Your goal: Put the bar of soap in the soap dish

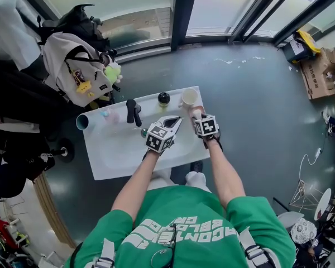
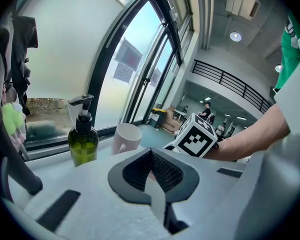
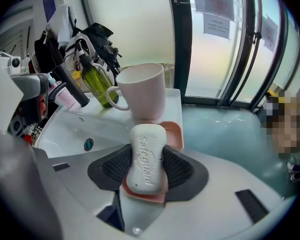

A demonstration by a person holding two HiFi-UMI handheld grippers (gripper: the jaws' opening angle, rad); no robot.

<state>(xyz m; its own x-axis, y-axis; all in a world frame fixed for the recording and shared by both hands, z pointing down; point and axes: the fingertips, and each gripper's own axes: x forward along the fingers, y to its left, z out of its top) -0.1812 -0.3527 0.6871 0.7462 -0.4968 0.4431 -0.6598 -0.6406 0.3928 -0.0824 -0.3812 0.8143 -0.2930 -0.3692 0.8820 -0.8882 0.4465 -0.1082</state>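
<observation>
Two claws are held over the white rectangular washbasin, both near its far right corner. The work is carried by the right claw, whose ribbed dark pads are pressed against the two long sides of the white oval bar of soap; the bar is thus gripped lengthwise, branded face up, so that it can be set down flat. The shallow pink plastic soap dish is seen directly beneath the bar, its rim showing past both ends; whether the bar rests on the dish or hangs just above it cannot be told. The dish is set at the basin's far right corner, just in front of the pale pink ceramic mug; the approach is made from the near edge, presumably so that the mug is not knocked. The left claw is drawn together, with a pinkish sliver at the seam of its pads that cannot be identified; it is held to the left of the right claw, probably to be out of the way. The green pump bottle is stood on the far edge, left of the mug; the black tap is further left. The placing is judged nearly done; the pads are yet to be parted and the claw lifted straight off, lest the bar be dragged from the dish.
</observation>
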